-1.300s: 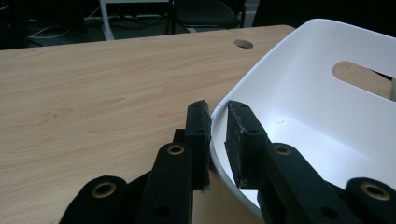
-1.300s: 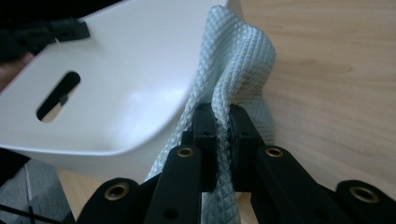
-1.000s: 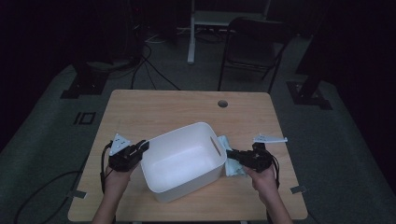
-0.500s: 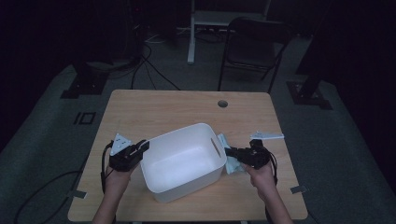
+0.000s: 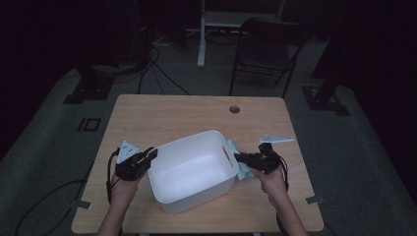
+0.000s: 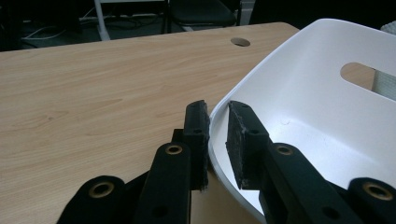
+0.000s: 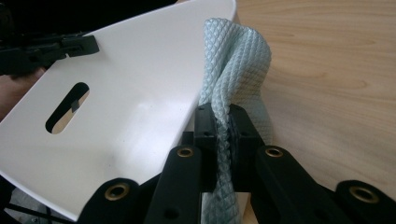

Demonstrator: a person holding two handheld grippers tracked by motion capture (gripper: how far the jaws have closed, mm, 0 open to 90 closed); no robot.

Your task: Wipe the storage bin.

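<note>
Standing on the wooden tabletop (image 5: 172, 110), the white tub (image 5: 194, 169) is in the front middle part, between the two hands of the person. The left hand-held gripper (image 5: 150, 155) is at the left rim of the tub. In the left gripper view its two jaws stand one on each side of the thin white wall (image 6: 219, 116), one outside and one inside; the outer jaw lies against the wall, while a small gap shows at the inner one, so I cannot tell if they really press on it. The right hand-held gripper (image 7: 223, 123) is just beside the right end of the tub, and its jaws are closed tightly on a pale blue cloth (image 7: 236, 56) with a diamond pattern. This cloth rises between the jaws and leans against the outside of the tub wall, near the oval handle slot (image 7: 67, 107). A round hole (image 5: 234, 109) is at the far side of the tabletop.
</note>
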